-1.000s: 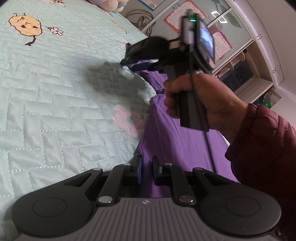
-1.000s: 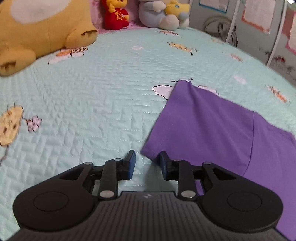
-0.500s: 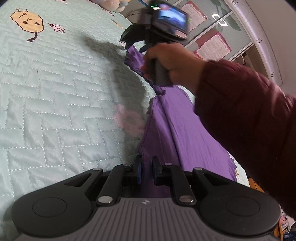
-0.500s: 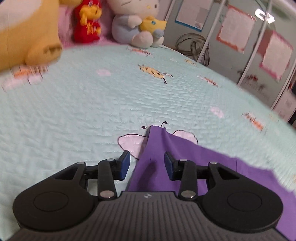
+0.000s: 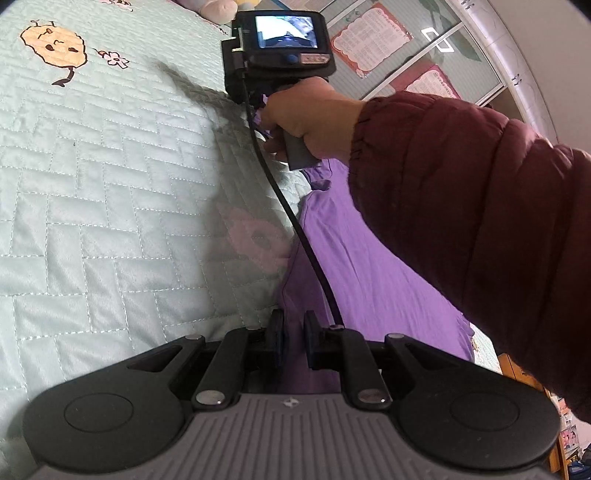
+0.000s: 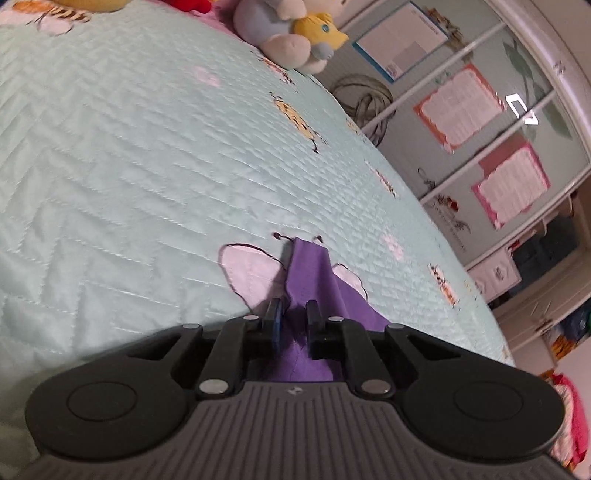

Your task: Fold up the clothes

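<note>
A purple garment [image 5: 369,280] lies on a pale green quilted bedspread [image 5: 110,166]. My left gripper [image 5: 293,332] is shut on the garment's near edge, with cloth pinched between the pads. In the right wrist view the garment [image 6: 314,273] rises as a narrow ridge to a far corner over a pink butterfly print. My right gripper [image 6: 293,317] is shut on that ridge, purple cloth filling the narrow gap. From the left wrist view, a hand [image 5: 314,114] in a maroon sleeve [image 5: 461,203] holds the right-hand device, whose screen [image 5: 286,31] faces me; its fingers are hidden.
Plush toys [image 6: 291,33] sit at the far end of the bedspread [image 6: 129,147]. Glass cabinet doors with pink posters [image 6: 461,107] stand beyond the bed's right edge. A black cable [image 5: 295,221] hangs from the right-hand device across the garment.
The right gripper moved forward along the garment's edge toward its far corner, then narrowed from open to shut on the cloth. The left gripper kept its grip and stayed put.
</note>
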`<state>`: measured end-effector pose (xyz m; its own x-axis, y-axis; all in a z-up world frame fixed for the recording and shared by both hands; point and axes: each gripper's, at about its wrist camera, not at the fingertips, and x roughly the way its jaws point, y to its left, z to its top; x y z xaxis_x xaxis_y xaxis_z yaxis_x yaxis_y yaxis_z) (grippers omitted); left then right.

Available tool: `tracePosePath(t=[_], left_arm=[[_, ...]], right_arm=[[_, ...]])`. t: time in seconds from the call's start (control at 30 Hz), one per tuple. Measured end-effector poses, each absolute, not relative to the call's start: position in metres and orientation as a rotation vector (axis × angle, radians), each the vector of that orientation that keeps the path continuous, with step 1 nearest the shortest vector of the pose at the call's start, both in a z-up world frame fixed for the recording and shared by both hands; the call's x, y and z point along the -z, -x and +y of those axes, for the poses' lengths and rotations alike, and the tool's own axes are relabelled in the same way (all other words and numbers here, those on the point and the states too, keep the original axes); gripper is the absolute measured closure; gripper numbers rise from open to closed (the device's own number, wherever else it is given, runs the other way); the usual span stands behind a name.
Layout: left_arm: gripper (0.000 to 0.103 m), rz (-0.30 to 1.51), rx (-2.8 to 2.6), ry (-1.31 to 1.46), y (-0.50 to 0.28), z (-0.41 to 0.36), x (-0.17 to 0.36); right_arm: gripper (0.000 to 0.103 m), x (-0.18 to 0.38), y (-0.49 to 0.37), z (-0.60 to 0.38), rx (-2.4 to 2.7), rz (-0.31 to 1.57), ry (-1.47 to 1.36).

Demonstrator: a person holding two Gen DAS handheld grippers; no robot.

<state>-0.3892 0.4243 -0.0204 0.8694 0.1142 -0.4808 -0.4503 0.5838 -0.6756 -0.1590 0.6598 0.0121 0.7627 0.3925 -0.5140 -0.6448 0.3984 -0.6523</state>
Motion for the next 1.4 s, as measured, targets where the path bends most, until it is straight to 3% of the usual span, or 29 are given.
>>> tracePosePath(t=[0.07, 0.67, 0.73, 0.87, 1.0, 1.4], left_arm=[[0.088, 0.412, -0.34, 0.892, 0.39, 0.425, 0.02], [0.088, 0.411, -0.337, 0.896, 0.394, 0.43, 0.021], [0.088, 0.411, -0.336, 0.897, 0.393, 0.43, 0.022], [0.088, 0.411, -0.338, 0.892, 0.395, 0.43, 0.022], [0.088, 0.41, -0.34, 0.887, 0.398, 0.429, 0.024], [0.088, 0.41, -0.339, 0.886, 0.398, 0.428, 0.021]], right_arm=[[0.084, -0.008, 0.159, 0.66, -0.663, 0.284, 0.978], [0.084, -0.01, 0.16, 0.652, -0.723, 0.28, 0.994], [0.082, -0.015, 0.162, 0.648, -0.74, 0.295, 0.965], [0.065, -0.015, 0.164, 0.643, -0.736, 0.277, 0.962], [0.056, -0.015, 0.16, 0.646, -0.712, 0.278, 0.956], [0.048, -0.012, 0.148, 0.651, -0.635, 0.288, 0.921]])
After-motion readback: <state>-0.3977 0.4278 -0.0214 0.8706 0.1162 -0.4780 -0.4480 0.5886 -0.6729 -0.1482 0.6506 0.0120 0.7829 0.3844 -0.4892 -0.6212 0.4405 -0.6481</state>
